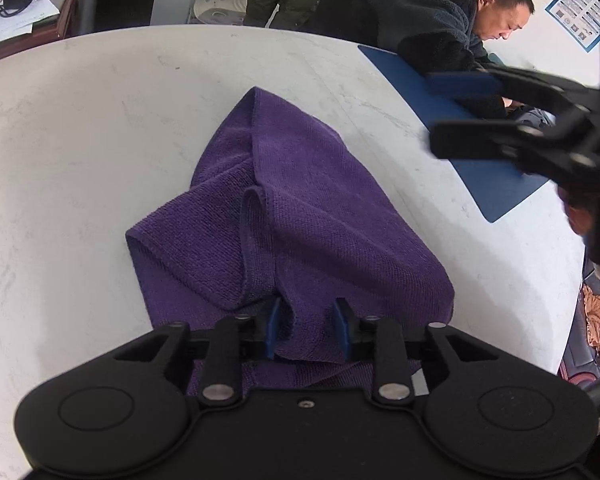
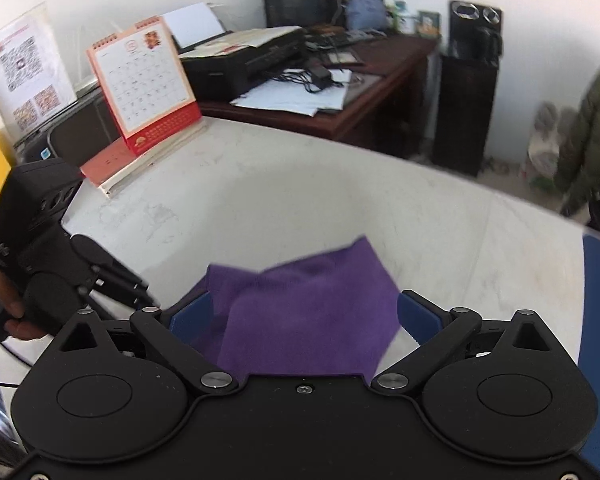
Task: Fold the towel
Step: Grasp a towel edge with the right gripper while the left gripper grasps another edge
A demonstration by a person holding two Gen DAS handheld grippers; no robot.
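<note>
On the white table [image 1: 80,128] I see the purple towel [image 1: 300,200], loosely folded. My left gripper [image 1: 307,330] has a towel fold between narrow jaws; if they press it, I cannot tell. My right gripper [image 2: 304,322] is wide open over the towel. No writing is readable on the desk calendar [image 2: 144,84].

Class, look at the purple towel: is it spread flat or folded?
Folded, untidily: the purple towel lies in overlapping layers with looped edges on the table.

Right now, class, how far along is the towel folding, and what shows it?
Barely begun. The purple towel lies rumpled on the white table, no neat fold showing. The left gripper has narrowed around a ridge of cloth; the right gripper is wide open above it. All folding remains.
</note>
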